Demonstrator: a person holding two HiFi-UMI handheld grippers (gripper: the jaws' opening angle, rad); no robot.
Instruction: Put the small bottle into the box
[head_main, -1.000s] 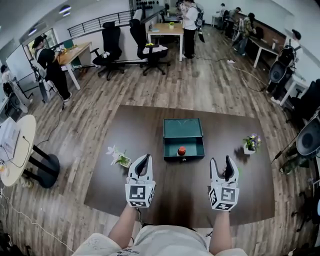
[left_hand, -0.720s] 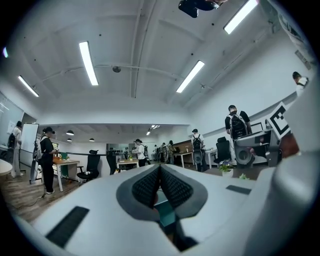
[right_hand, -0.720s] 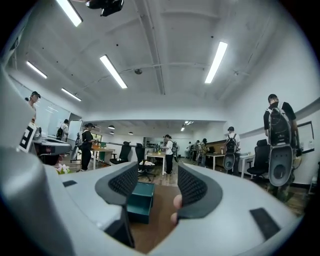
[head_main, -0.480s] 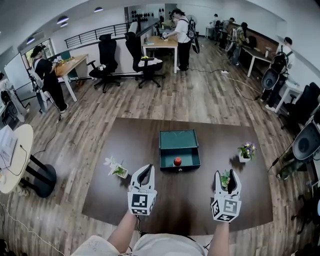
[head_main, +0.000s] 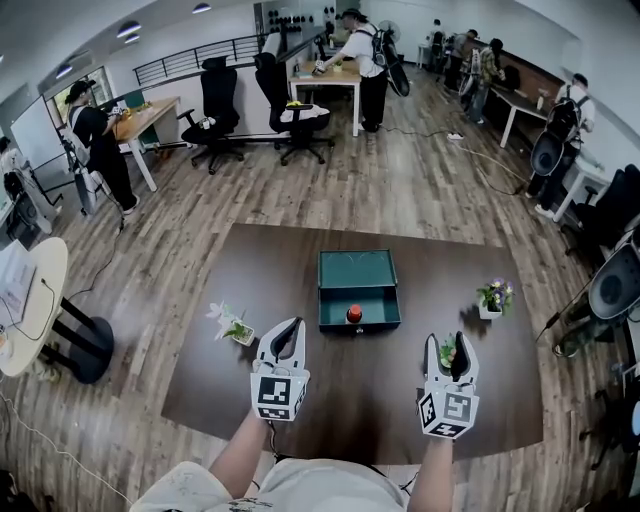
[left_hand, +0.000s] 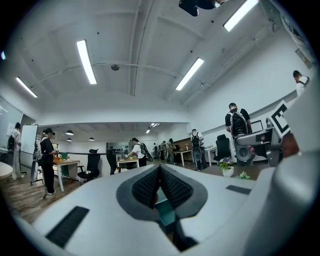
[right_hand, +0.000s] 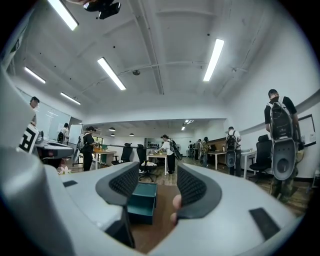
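Note:
An open teal box stands in the middle of the dark table. A small bottle with a red cap stands inside the box's front part. My left gripper hovers near the table's front, left of the box, its pads pressed together with nothing held. My right gripper hovers to the right of the box, fingers apart and empty. The box appears between the right gripper's fingers, well ahead. A strip of the teal box peeks below the left gripper's closed pads.
A small potted plant sits on the table left of the left gripper, another plant at the right, and a third plant right by the right gripper's fingers. Office chairs, desks and people stand beyond the table.
The head camera shifted a little, so the table and box sit slightly differently in view. Both grippers stay low near the front edge; the right one's fingers look slightly closer together.

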